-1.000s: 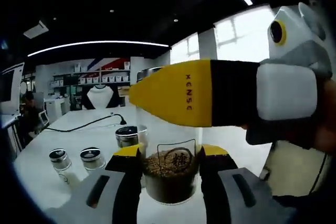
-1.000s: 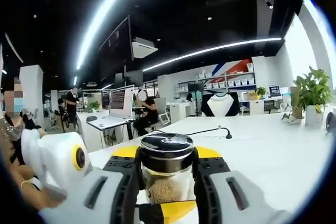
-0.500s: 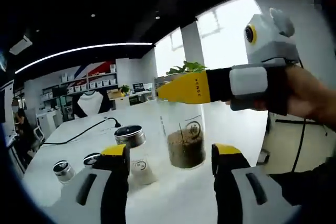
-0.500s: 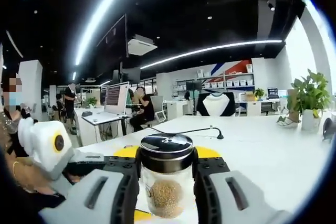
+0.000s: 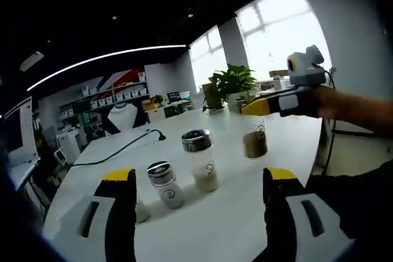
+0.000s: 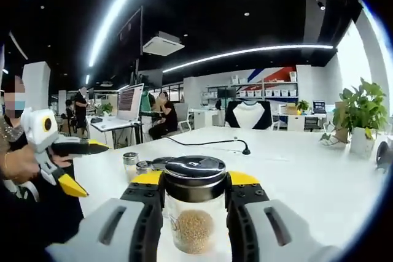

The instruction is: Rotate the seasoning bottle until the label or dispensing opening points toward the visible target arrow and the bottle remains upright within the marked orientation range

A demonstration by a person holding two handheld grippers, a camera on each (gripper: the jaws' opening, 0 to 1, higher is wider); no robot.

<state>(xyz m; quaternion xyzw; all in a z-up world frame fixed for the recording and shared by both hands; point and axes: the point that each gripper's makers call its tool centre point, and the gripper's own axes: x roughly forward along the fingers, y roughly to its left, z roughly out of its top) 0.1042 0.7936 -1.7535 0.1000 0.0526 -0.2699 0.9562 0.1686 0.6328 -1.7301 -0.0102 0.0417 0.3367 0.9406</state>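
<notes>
The seasoning bottle [image 6: 192,230] is clear glass with brown grains and a black and silver lid. My right gripper [image 6: 193,182] is shut on that lid. In the left gripper view the same bottle [image 5: 254,143] stands upright far off at the right, with the right gripper [image 5: 256,107] clamped on its top. A round mark faces this view on the glass. My left gripper [image 5: 199,177] is open with nothing between its jaws. In the right gripper view it [image 6: 85,166] hangs open at the left, held by a hand.
On the white table [image 5: 221,219] stand a tall lidded bottle [image 5: 201,161], a smaller one [image 5: 163,183] and a third [image 5: 140,211] partly behind my left jaw. A black cable [image 5: 116,148] crosses the far side. A potted plant [image 5: 230,84] stands at the far edge.
My left gripper has opened off the bottle's lower body and drawn well back from it. The right gripper keeps its hold on the lid.
</notes>
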